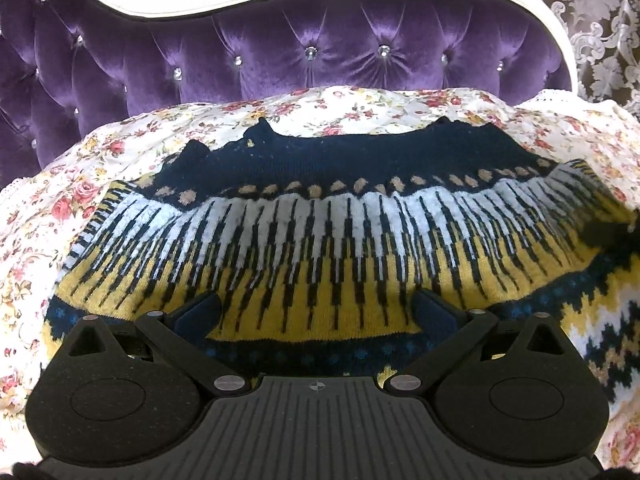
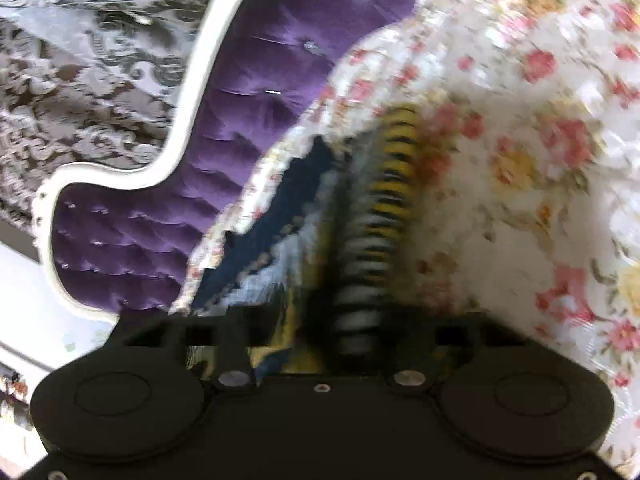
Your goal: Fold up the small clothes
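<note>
Patterned knit sweater [image 1: 320, 216] is spread flat on floral bedspread [image 1: 56, 184], lying under and ahead of left gripper [image 1: 318, 314], whose fingers are held wide apart above the yellow band, nothing between them. Purple tufted headboard [image 1: 280, 56] is seen beyond. Right gripper [image 2: 340, 332] view is blurred; bunched sweater fabric sits at its fingers, grip state cannot be told.

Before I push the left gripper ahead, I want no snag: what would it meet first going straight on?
The left gripper, open, hangs over the knit sweater. Straight on it would likely meet the sweater's yellow-and-white band first, then the floral bedspread; depth is unclear.
</note>
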Demonstrator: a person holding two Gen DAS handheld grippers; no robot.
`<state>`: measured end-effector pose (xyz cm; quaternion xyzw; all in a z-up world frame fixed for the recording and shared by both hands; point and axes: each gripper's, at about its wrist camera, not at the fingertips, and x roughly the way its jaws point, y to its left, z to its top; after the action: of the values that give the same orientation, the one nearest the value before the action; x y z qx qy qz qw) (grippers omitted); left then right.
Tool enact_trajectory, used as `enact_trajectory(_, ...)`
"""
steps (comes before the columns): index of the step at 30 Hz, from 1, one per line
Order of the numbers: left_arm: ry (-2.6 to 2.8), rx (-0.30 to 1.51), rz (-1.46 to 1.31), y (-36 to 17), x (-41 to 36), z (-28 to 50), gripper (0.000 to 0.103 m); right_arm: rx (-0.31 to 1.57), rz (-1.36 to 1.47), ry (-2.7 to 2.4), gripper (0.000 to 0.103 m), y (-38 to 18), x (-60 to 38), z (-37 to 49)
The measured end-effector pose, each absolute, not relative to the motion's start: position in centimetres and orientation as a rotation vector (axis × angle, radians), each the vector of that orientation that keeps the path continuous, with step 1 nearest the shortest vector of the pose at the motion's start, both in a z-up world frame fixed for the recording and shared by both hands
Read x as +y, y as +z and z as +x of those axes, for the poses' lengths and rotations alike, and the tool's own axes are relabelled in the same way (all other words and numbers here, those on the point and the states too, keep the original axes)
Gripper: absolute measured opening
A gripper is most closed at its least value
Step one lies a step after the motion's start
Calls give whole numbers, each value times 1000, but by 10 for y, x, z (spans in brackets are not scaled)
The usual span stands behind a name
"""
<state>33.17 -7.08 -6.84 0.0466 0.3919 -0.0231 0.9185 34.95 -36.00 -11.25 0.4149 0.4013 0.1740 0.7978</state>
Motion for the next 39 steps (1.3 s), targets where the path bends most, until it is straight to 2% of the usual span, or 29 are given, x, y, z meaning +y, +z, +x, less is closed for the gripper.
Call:
enact_trajectory(7, -102, 783, 38, -58, -55, 327, 101, 852, 811, 339, 39, -102, -353, 347)
enact_trajectory(15, 15, 666, -55, -25, 16, 282, 101, 843, 805, 314, 40, -102, -352, 345)
enact_trajectory(20, 124, 644, -84, -32, 59, 265, 101, 828, 760, 283, 40, -98, -346, 340)
enact_trajectory(24, 131, 694, -159, -41, 84, 266, 101, 812, 721, 259, 40, -96, -340, 338)
enact_trajectory(30, 90, 691, -151, -45, 77, 267, 101, 801, 688, 228, 39, -89, -335, 338)
enact_trajectory(33, 32, 697, -177, -45, 69, 274, 101, 795, 667, 216, 39, -75, -330, 337)
enact_trajectory(39, -8, 735, -51, -60, 40, 289, 101, 768, 613, 256, 39, -32, -309, 343)
